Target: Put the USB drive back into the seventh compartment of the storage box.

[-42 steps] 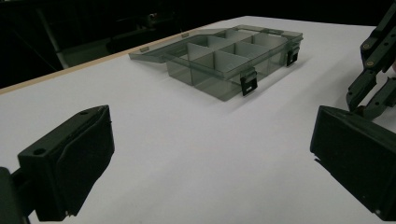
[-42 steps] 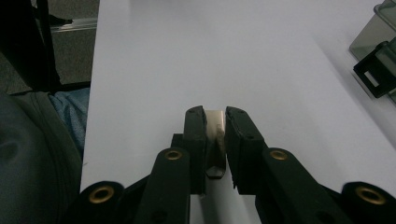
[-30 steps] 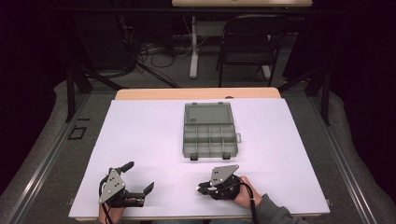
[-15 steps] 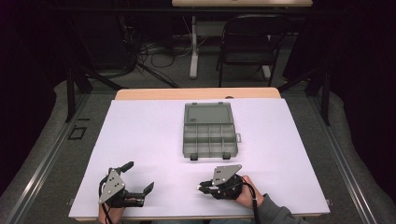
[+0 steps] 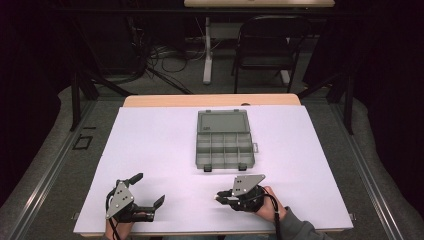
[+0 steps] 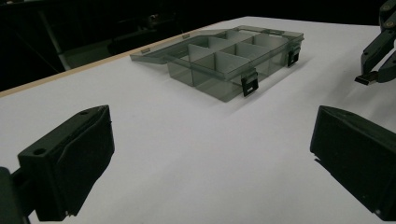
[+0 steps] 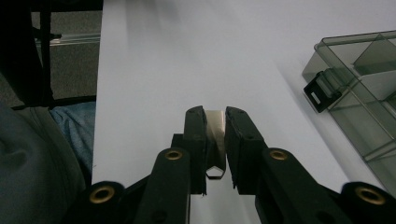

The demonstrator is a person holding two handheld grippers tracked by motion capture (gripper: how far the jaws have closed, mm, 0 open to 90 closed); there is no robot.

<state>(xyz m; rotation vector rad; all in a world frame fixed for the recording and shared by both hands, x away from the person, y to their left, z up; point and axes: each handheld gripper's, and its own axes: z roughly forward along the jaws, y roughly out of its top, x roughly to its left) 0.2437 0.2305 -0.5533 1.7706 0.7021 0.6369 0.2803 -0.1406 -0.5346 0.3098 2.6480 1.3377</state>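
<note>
- The left tongs [image 5: 150, 189] rest at the near left of the white surface [image 5: 160, 145], released: in the left gripper view the two black jaws stand wide apart with bare surface between them.
- The right tongs [image 5: 218, 196] sit at the near right, pointing left, clenched on a small metal piece [image 7: 215, 135]; the right gripper view shows its silvery plate pinched between the two pads, and in the left gripper view it looks like a USB plug [image 6: 366, 79].
- Compared with a second ago, both tongs lie in nearly the same spots; the right tongs are as tightly clenched as before.
- Farther off, at mid surface, lies a grey translucent organizer box [image 5: 224, 145], its lid [image 5: 223, 121] flat open on the far side.
- Its compartments look empty; two black latches [image 6: 249, 83] hang on its near wall.
- The box has not shifted.
</note>
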